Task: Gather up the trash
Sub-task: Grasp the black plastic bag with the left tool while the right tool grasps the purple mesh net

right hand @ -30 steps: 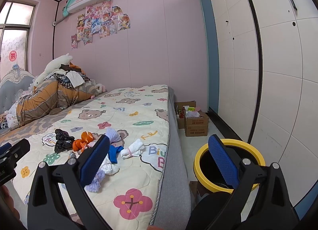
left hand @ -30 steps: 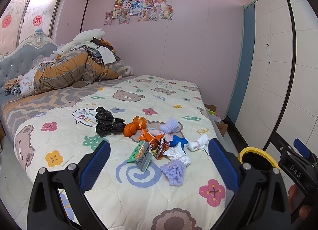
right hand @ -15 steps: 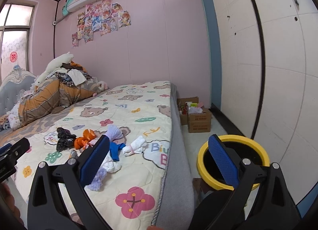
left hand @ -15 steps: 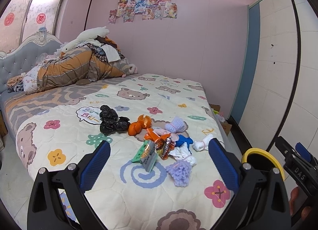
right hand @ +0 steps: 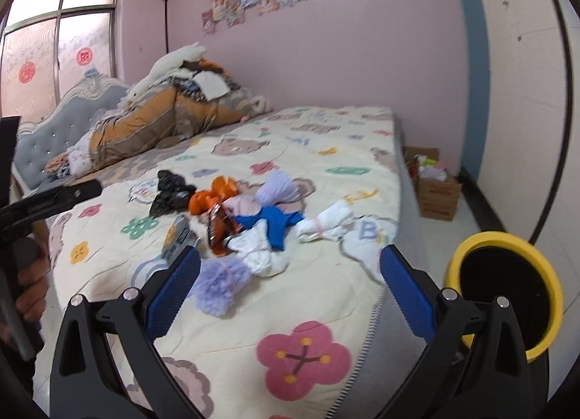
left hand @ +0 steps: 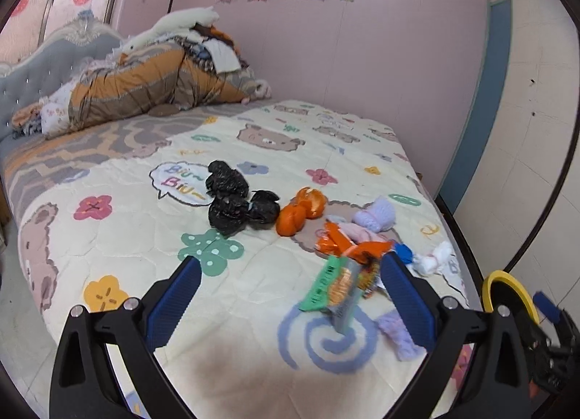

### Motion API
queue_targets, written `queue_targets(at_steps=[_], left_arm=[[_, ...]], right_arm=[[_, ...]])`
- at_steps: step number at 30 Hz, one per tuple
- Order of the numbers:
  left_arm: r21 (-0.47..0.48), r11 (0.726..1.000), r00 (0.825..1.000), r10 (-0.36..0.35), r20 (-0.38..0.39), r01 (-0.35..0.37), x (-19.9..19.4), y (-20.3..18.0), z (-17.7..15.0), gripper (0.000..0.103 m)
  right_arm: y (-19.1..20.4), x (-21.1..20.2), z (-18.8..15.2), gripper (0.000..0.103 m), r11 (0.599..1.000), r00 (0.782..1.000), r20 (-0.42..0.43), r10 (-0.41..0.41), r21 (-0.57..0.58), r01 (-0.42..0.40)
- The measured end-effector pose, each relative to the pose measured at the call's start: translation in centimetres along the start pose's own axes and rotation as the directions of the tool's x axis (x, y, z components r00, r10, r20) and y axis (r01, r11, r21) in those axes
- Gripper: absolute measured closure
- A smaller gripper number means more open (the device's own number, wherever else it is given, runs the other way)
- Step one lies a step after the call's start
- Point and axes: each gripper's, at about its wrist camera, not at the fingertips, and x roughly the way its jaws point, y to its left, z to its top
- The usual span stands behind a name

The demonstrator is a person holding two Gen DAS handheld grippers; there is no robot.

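Observation:
On the bed's quilt (left hand: 119,237) lies a heap of litter and socks: black plastic bags (left hand: 232,201), crumpled orange bags (left hand: 301,210), a green snack wrapper (left hand: 331,290), an orange wrapper (left hand: 359,250), and rolled socks in lilac (left hand: 375,214), blue and white. My left gripper (left hand: 290,283) hovers open just above the quilt, the green wrapper near its right finger. My right gripper (right hand: 290,276) is open over the bed's near corner, by a lilac sock (right hand: 219,283). The yellow-rimmed bin (right hand: 505,288) stands on the floor to the right of the bed.
A piled duvet and clothes (left hand: 152,82) fill the head of the bed against the grey headboard (left hand: 43,63). A cardboard box (right hand: 435,187) of oddments sits on the floor beside the bed, near white wardrobe doors (right hand: 525,92). A person's hand (right hand: 30,285) holds the left gripper's handle.
Both grippers have moved forward and lower toward the bed. The heap now sits much closer, and the left gripper's fingers hover beside the wrappers. Nothing has been picked up.

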Motion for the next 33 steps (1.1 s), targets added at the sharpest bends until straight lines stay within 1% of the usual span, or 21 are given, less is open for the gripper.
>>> queue_targets(at_steps=[3,5,7,9,11,12,14,15,19,21,23,25,27,29,30,33], left_arm=[[-0.046,0.997,0.998,0.06,-0.029,-0.061,3.2,2.4,1.6,0.008],[-0.062,0.994,0.996,0.088,-0.029,-0.09,5.0,3.7,2.6,0.008],[-0.063,0.99,0.991,0.126,-0.034,-0.128,7.3,5.0,4.0,0.008],[-0.06,0.985,0.986,0.16,-0.056,-0.163,9.6,6.0,5.3,0.008],[-0.064,0.981,0.98,0.179,-0.085,-0.185,12.0,6.8,6.6,0.008],[-0.072,0.977,0.975,0.191,-0.114,-0.2,13.4,7.4,7.2,0.008],[-0.094,0.975,0.972,0.186,-0.146,-0.201,15.7,8.5,8.1,0.008],[-0.108,0.97,0.967,0.198,-0.162,-0.216,16.8,9.1,8.5,0.008],[-0.101,0.964,0.957,0.224,-0.183,-0.245,19.9,10.0,9.3,0.008],[-0.09,0.96,0.949,0.243,-0.201,-0.265,21.6,10.2,9.5,0.008],[-0.1,0.958,0.945,0.241,-0.221,-0.268,22.9,10.7,9.6,0.008],[-0.124,0.961,0.95,0.213,-0.229,-0.246,24.0,11.0,9.7,0.008],[-0.118,0.962,0.947,0.212,-0.241,-0.246,25.3,11.0,9.6,0.008],[-0.112,0.962,0.941,0.213,-0.263,-0.249,26.7,11.0,9.3,0.008],[-0.12,0.963,0.94,0.202,-0.275,-0.242,27.4,11.1,9.1,0.008],[-0.146,0.965,0.943,0.17,-0.286,-0.219,28.6,11.3,8.8,0.008]], right_arm=[[1.3,2.4,-0.1,0.008,0.999,0.997,-0.062,0.037,-0.017,-0.038],[2.4,3.8,-0.2,0.008,0.997,0.994,-0.093,0.062,-0.045,-0.066],[3.7,5.2,-0.2,0.008,0.994,0.991,-0.121,0.062,-0.079,-0.072],[4.3,6.4,0.0,0.008,0.994,0.988,-0.139,0.064,-0.084,-0.076],[4.8,8.1,0.3,0.008,0.995,0.982,-0.174,0.067,-0.065,-0.079],[5.0,8.9,0.3,0.008,0.995,0.978,-0.197,0.071,-0.051,-0.083],[5.0,10.1,0.3,0.008,0.996,0.971,-0.227,0.074,-0.029,-0.082],[4.9,10.5,0.1,0.008,0.996,0.969,-0.235,0.079,-0.019,-0.086],[5.0,11.9,-0.4,0.008,0.996,0.961,-0.265,0.081,-0.008,-0.086],[5.5,12.8,-0.5,0.008,0.996,0.956,-0.282,0.08,-0.02,-0.089],[5.8,13.6,-0.7,0.008,0.996,0.952,-0.297,0.069,-0.028,-0.08],[6.1,14.5,-0.8,0.008,0.997,0.946,-0.32,0.049,-0.034,-0.064],[6.2,15.0,-0.9,0.008,0.998,0.945,-0.325,0.046,-0.031,-0.059],[6.4,15.2,-1.0,0.008,0.997,0.945,-0.324,0.048,-0.036,-0.063],[6.5,15.3,-1.1,0.008,0.997,0.945,-0.325,0.048,-0.041,-0.065],[6.9,15.2,-1.5,0.009,0.995,0.943,-0.327,0.055,-0.066,-0.081]])
